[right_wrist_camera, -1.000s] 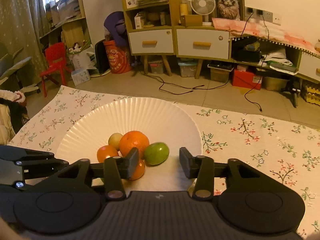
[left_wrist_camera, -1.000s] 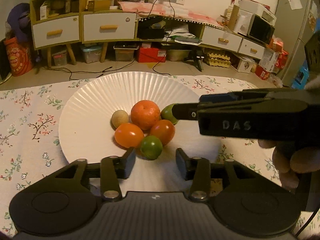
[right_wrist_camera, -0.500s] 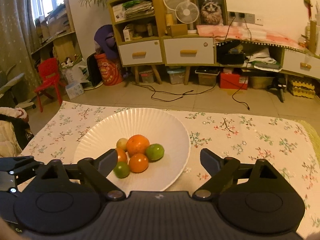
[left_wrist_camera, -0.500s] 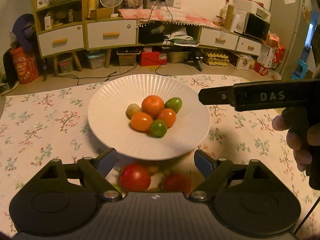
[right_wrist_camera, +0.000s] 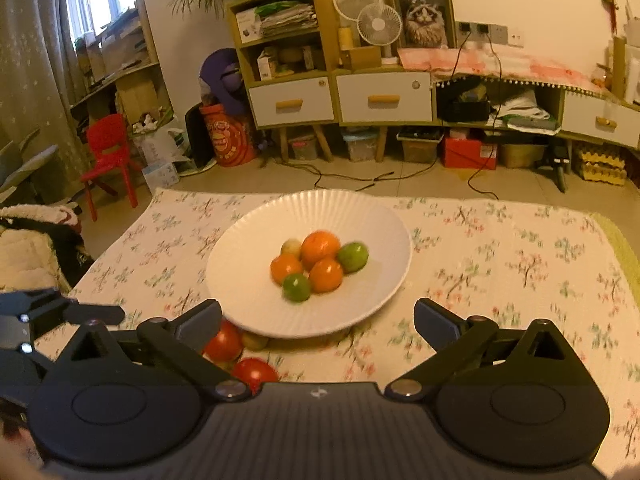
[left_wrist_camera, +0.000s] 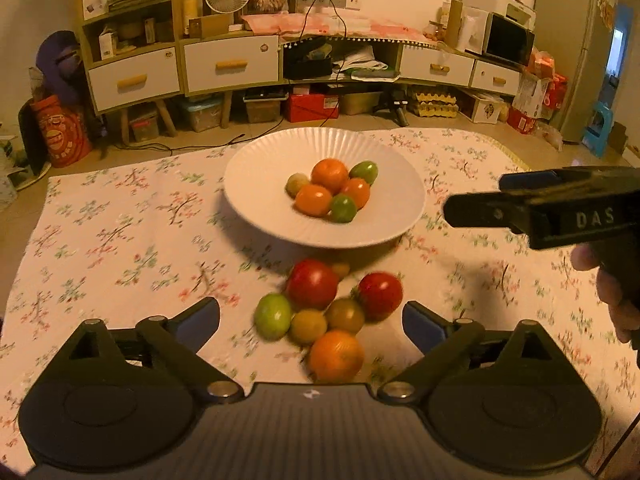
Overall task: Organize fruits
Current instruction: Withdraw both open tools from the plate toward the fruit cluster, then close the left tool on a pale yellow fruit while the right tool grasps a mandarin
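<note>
Two black grippers with blue pads are held over the table, and both are opening wide with nothing pinched in them. The left gripper [left_wrist_camera: 311, 322] has its jaws far apart. Between them, down on the flowery tablecloth [left_wrist_camera: 120, 240], lies a small heap of loose fruit [left_wrist_camera: 328, 312]. The pads do not touch any of it. In that heap are two red tomatoes, one light green fruit, two dull yellow-brown ones and one orange fruit nearest the camera.

The right gripper [right_wrist_camera: 318, 320] also has its jaws far apart. In the left view it shows at the right edge [left_wrist_camera: 540, 208], held by a hand [left_wrist_camera: 612, 292].

Just past the heap sits a round white ribbed plate [left_wrist_camera: 256, 200], its near rim close to the red tomatoes. In its middle are six small fruits in the plate [left_wrist_camera: 332, 188]: three orange, two green and one pale yellow, all bunched up and touching.

Far behind, across the floor, stand wooden cabinets with white drawers [right_wrist_camera: 340, 100].
</note>
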